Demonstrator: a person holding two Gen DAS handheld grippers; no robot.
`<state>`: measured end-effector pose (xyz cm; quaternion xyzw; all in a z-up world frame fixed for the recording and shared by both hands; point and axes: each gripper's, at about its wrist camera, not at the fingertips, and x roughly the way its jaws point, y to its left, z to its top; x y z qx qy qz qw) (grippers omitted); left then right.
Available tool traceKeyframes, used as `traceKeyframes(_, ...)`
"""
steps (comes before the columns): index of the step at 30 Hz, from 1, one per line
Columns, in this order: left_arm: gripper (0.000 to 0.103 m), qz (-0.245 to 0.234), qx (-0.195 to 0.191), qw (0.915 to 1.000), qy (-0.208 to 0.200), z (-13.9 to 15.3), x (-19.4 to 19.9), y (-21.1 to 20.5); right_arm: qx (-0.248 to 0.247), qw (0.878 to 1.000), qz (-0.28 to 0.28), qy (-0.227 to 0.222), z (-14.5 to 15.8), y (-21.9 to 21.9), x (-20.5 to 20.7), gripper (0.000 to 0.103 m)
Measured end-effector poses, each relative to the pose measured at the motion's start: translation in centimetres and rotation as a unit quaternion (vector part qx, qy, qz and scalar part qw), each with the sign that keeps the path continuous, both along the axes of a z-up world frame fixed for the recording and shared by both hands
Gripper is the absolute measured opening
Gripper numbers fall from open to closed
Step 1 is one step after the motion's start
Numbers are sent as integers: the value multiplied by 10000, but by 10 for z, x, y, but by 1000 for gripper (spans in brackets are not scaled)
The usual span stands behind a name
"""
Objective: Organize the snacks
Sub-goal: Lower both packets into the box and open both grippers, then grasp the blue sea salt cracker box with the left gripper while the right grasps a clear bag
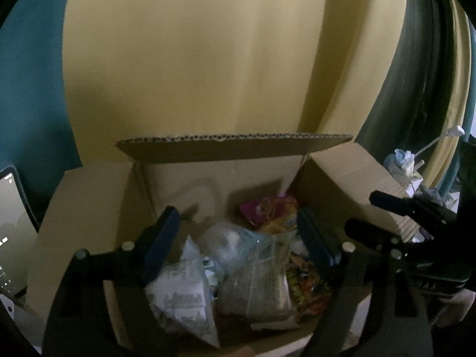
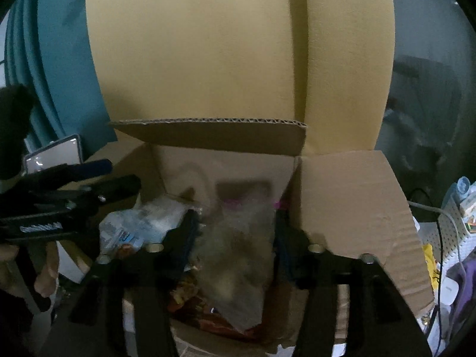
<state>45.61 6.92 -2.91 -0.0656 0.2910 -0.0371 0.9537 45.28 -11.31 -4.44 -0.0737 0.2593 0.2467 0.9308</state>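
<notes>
An open cardboard box point(image 1: 89, 208) holds several snack packets. Among them are a clear white-printed packet point(image 1: 181, 291), a pink and yellow one point(image 1: 267, 211) and an orange one point(image 1: 309, 294). My left gripper point(image 1: 238, 238) hangs open over the box, with the packets lying below its blue pads point(image 1: 162, 241). My right gripper point(image 2: 235, 241) is open over the same box point(image 2: 351, 208). A blurred translucent packet point(image 2: 238, 255) sits between its fingers, and I cannot make out any contact with them. Each gripper shows in the other's view: the right gripper point(image 1: 369, 214) and the left gripper point(image 2: 119, 175).
The box's flaps stand up at the back point(image 1: 232, 145) and right point(image 2: 357, 196). A phone point(image 1: 12, 226) leans at the left. Behind are a yellow panel point(image 1: 208, 59) and teal fabric point(image 2: 65, 59). A white perforated basket point(image 2: 452, 229) with clutter stands at the right.
</notes>
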Motion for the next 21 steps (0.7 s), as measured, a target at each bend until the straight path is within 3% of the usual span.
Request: traceKeyframes(21,83,-98,186,9996,-208,25,-103,-29,191,9996,-79,-192,17,-23,-88,75)
